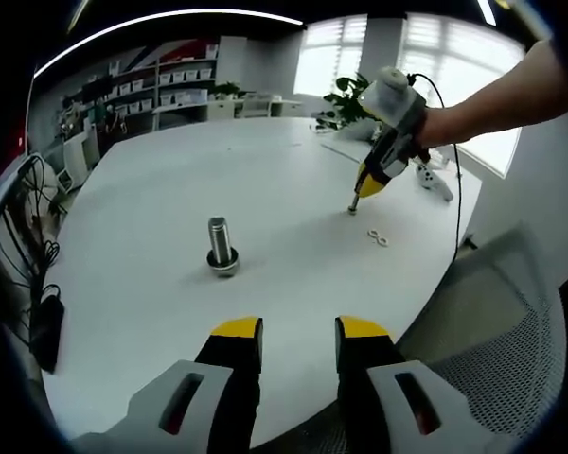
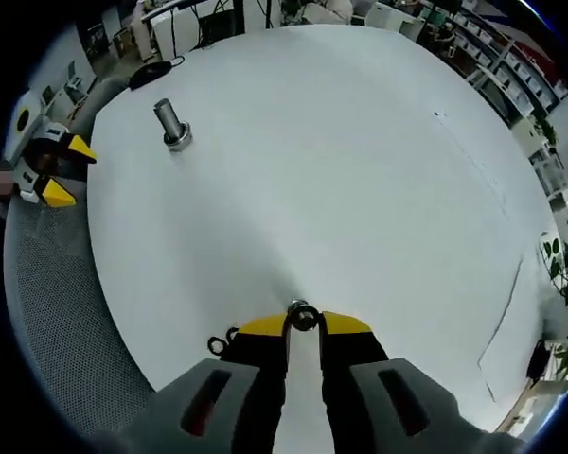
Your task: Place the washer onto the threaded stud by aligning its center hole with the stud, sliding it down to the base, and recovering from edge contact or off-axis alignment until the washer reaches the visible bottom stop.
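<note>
In my left gripper view, the left gripper [image 1: 299, 329] hangs over the near edge of the round white table [image 1: 170, 180], and its two yellow-tipped jaws stand apart with nothing between them. Ahead of it, the threaded stud [image 1: 220, 242] stands upright on the table, and a washer-like ring sits around its base. Farther to the right, the right gripper [image 1: 356, 205] points down with its tip at the table surface; a person's hand [image 1: 442, 124] holds it. Just beside that tip, two small spare washers [image 1: 378, 236] lie flat on the table, touching or almost touching each other. A grey mesh chair [image 1: 511, 331] is at the lower right, below the table edge.

In my right gripper view, the right gripper's [image 2: 303, 324] jaws are nearly together and they pinch a small metal washer [image 2: 302, 316] at their tips, low over the table [image 2: 360, 142]. The spare washers [image 2: 222, 341] lie just left of the jaws. The stud [image 2: 171, 123] is well apart from the held washer, at the upper left of this view. The left gripper [image 2: 68, 172] shows at the left edge with its jaws parted.
</note>
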Demonstrator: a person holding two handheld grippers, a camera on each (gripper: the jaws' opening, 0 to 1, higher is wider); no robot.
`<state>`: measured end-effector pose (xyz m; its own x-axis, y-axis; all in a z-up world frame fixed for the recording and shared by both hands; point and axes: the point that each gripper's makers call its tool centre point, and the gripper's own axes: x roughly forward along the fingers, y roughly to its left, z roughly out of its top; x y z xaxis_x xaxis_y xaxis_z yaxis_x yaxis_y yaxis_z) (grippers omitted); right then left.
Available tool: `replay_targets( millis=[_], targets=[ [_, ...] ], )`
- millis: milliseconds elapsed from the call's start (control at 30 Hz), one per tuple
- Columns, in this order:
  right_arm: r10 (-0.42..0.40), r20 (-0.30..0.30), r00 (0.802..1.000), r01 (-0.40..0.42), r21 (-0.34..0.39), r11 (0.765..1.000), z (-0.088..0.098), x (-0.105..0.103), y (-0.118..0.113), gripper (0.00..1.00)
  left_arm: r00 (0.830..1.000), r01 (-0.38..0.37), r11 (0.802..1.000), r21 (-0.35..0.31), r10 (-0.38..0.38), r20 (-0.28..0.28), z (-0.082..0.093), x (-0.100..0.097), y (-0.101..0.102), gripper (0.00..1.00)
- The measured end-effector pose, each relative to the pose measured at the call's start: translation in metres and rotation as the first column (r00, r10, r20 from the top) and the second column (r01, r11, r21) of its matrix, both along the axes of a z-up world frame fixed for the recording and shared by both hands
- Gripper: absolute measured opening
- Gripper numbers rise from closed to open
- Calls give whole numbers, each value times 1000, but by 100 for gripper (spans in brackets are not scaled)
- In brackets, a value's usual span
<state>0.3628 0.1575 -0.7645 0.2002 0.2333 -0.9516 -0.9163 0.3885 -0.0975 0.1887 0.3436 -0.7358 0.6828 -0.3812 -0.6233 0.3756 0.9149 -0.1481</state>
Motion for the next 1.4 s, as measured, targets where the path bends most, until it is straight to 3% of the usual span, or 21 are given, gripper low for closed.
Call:
replay_targets(
  millis=[300,567,1100,1400],
  targets=[
    [3,-20,1000,-4,-43,999,-18,2,-5,14,1000,-4,1000,0,4,-7,-1,0,1,29],
    [-49,-40,998,48,-36,998,-27,2,-6,15,1000,-3,1000,7,3,-9,-2,0,2,28],
    [-86,-50,995,85,-20,996,-26,-2,-11,18,1000,-1,1000,11,1,-6,-2,0,2,28],
    [-92,-53,994,92,-17,996,-20,-16,-17,20,1000,18,1000,7,-17,-14,-2,-2,-2,28]
  ],
)
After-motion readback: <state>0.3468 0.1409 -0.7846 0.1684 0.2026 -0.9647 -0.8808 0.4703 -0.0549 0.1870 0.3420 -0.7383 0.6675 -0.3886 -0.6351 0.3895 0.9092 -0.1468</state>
